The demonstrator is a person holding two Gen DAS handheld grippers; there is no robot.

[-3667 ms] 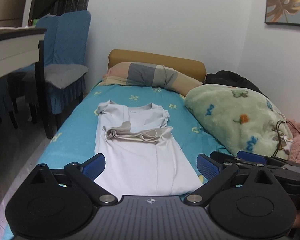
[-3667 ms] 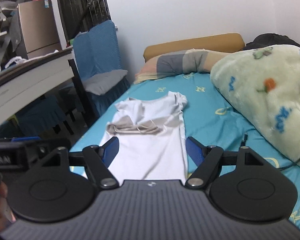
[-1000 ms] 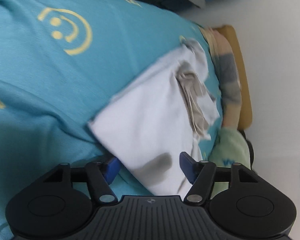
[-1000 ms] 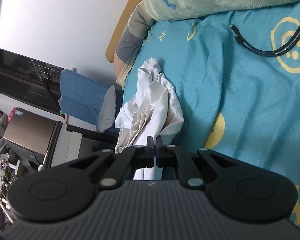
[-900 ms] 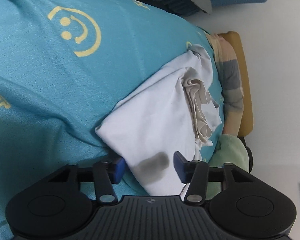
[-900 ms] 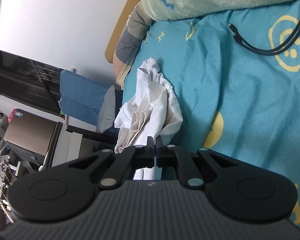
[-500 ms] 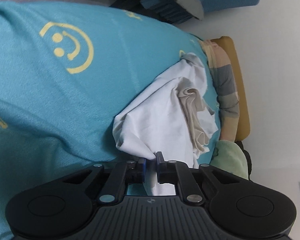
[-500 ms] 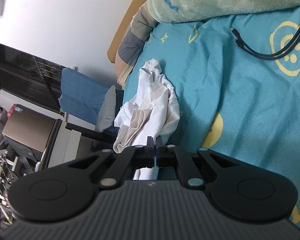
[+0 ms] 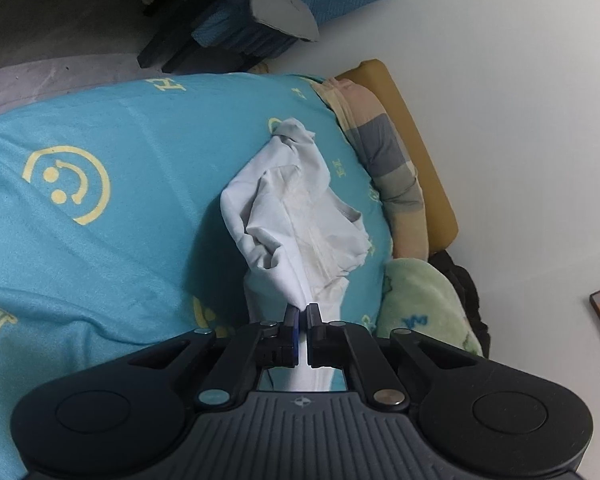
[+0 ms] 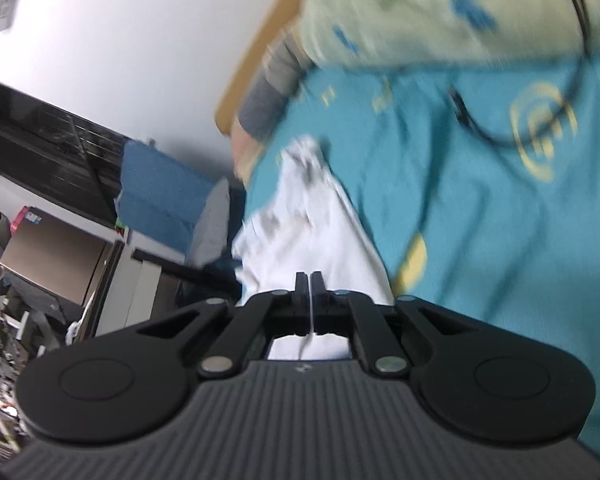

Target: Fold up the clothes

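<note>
Both my left gripper [image 9: 303, 311] and right gripper [image 10: 310, 280] now clench the white garment's [image 9: 300, 216] hem; lifted off the bed [image 9: 100, 240], it's bunching toward a fold.

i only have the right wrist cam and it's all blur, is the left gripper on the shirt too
Observer: Yes. The left gripper is shut on the white shirt, pinching its near edge.
Operator: shirt still flat?
Observer: No, it is bunched, rising off the blue bedsheet toward that grip.
Operator: anything beside it on your side
Observer: A striped pillow lies past the shirt's far end, by the headboard.
Operator: and my right one
Observer: The right gripper is shut on the shirt as well.
</note>
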